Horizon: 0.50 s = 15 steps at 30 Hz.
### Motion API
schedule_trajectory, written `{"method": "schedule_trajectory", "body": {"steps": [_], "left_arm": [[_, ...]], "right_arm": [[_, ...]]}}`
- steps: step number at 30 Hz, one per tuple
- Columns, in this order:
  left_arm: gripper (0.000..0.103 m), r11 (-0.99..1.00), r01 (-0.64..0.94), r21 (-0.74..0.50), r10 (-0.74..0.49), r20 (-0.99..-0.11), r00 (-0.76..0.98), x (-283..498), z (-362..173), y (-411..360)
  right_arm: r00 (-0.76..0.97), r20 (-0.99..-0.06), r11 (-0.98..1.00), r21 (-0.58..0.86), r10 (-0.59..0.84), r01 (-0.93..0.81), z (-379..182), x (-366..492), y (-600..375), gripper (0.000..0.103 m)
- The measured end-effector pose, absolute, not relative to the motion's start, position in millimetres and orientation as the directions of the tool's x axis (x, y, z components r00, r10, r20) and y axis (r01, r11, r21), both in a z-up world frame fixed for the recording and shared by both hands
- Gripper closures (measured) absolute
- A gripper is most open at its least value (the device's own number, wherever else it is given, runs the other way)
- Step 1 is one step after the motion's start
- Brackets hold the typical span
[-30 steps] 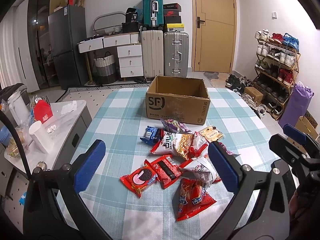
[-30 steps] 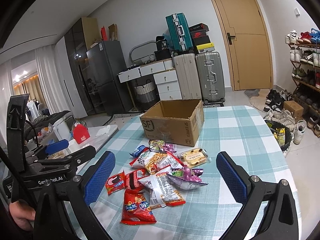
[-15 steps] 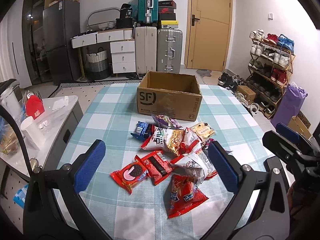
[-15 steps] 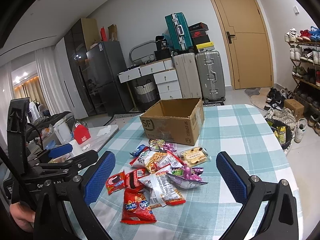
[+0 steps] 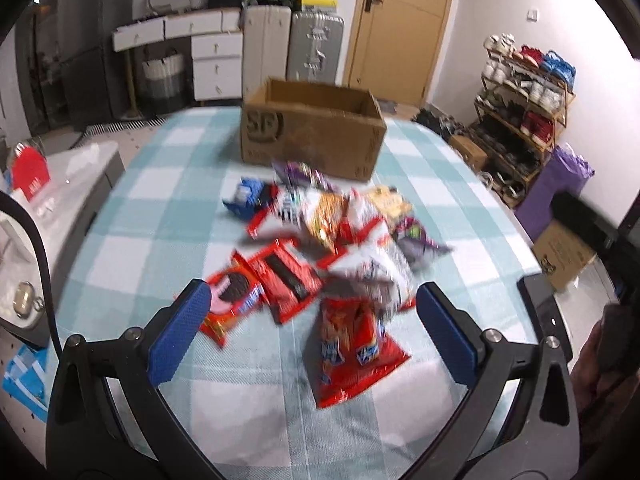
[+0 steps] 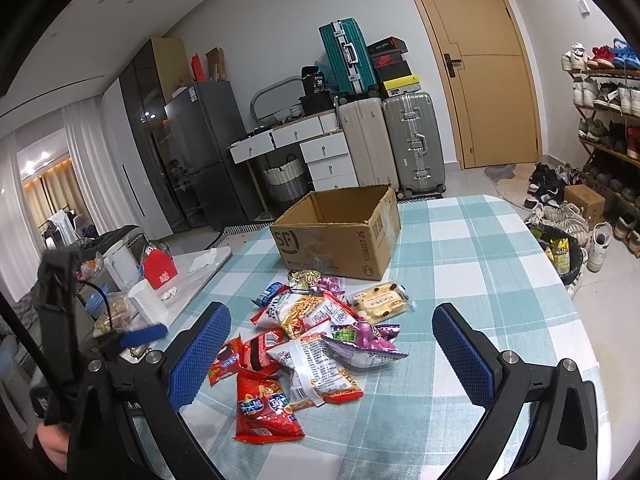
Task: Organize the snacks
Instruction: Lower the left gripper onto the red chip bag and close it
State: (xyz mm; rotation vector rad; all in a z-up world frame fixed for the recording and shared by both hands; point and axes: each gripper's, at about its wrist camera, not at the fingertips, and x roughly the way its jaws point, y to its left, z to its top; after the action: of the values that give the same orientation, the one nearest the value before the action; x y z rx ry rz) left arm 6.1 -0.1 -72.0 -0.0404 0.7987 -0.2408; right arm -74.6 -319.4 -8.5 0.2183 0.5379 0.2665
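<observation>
Tongs, left gripper (image 5: 310, 334): jaws spread wide, blue pads well apart, nothing between them and nothing touched. It hangs above the near part of the checked tablecloth (image 5: 160, 200), pointed down at the snack pile (image 5: 328, 248). Left wrist view is motion-blurred, so package print is unreadable there.

Right gripper (image 6: 332, 354): jaws likewise wide apart, empty, no contact with any packet. It hovers over the near table edge, aimed across the pile toward the cardboard box (image 6: 340, 240). In the right wrist view the left gripper's body shows at the left edge, with part of a hand (image 6: 52, 446) below it; a hand is also partly visible at the right edge of the left wrist view.

Snacks lie loose in a heap on the tablecloth, between the grippers and the box. Nearest is a red bag (image 6: 266, 412); beside it a red cookie packet (image 6: 226, 364), a purple packet (image 6: 362, 340), a yellow cake packet (image 6: 380, 300) and a blue packet (image 6: 270, 292) closer to the box.

Box: open top, upright, marked "SF", standing just behind the pile. What shows of its interior holds no snacks; the floor of the box is hidden.
</observation>
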Motion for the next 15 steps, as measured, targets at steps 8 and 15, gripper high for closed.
{"method": "schedule_trajectory", "body": {"steps": [8,15], "left_arm": [[0.001,0.947,0.264,-0.181,-0.309,-0.737,0.602,13.5,-121.4,-13.4],[0.014,0.934,0.275,-0.23,-0.348,-0.765,0.543,24.4,-145.8,-24.2]], "right_arm": [[0.812,-0.492,0.938,0.297,0.313,-0.182,-25.3,-70.9,-328.7,0.0],[0.797,-0.522,0.939,0.305,0.304,-0.158,-40.5,-67.2,-336.6,0.0]]}}
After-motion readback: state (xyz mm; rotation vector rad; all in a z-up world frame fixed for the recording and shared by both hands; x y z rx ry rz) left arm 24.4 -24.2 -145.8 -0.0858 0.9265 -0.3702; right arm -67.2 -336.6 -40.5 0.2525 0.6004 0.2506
